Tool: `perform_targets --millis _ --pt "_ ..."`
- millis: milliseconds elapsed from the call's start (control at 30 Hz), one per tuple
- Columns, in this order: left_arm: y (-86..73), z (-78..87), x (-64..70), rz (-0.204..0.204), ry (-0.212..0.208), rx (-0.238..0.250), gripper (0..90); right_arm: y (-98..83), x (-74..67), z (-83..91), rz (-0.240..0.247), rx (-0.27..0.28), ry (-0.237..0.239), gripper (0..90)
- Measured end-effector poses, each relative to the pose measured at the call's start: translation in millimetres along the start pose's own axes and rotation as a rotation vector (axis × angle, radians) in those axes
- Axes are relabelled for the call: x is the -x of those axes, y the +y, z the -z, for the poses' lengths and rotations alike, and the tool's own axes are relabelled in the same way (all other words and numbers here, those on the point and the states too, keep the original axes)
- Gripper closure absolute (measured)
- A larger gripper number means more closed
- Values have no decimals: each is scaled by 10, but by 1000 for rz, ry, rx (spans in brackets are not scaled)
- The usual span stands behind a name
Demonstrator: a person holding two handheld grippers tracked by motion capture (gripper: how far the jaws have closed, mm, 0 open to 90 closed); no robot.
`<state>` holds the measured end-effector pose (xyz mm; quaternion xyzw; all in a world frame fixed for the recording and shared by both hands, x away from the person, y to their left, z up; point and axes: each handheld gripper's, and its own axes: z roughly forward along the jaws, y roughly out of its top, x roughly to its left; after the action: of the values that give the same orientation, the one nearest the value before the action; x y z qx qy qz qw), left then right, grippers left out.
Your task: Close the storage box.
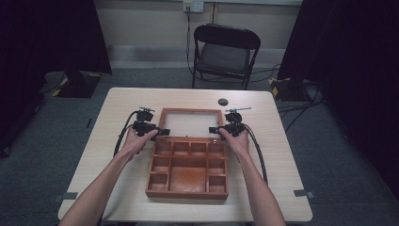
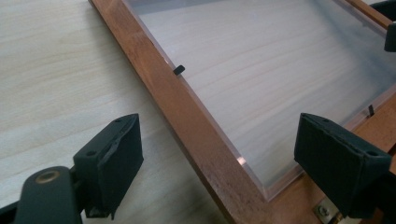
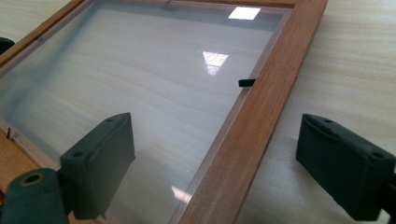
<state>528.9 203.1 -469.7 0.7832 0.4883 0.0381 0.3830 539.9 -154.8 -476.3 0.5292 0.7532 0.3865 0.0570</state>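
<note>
The glazed lid (image 1: 190, 123) is lying flat on the table (image 1: 117, 108), hinged open beyond the wooden box (image 1: 188, 169), and you are flanking it. Left gripper (image 2: 219, 158): spread jaws are straddling its left rail. Right gripper (image 3: 215, 163): likewise spread astride the right rail. Be keeping both level.

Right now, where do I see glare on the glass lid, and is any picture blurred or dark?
Right gripper view: bright ceiling-light reflections on the glass lid, strongest near its far edge; the near fingers look soft. Left gripper view: only a pale sheen, the wooden frame sharp. High view: table evenly lit, room edges very dark.
</note>
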Motion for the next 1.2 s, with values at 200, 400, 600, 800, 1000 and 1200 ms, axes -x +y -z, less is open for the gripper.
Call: perform_targets --millis 200,400,600,800,1000,1200 --pt "14 -57 34 12 -16 6 150 -3 24 -49 -33 -3 39 98" --pt "21 -92 35 29 -14 11 126 6 -34 -91 -25 -8 51 83" --pt "12 -105 -34 91 -63 -11 128 0 -57 -83 -52 -17 45 94" --pt "22 -100 -6 81 -56 -12 147 -14 -52 -90 -76 -22 71 97" --pt "20 -94 -15 80 -62 -16 147 -18 -71 -76 -73 0 57 108" --pt "47 -48 29 37 -48 3 176 -3 -87 -12 -50 49 40 152"
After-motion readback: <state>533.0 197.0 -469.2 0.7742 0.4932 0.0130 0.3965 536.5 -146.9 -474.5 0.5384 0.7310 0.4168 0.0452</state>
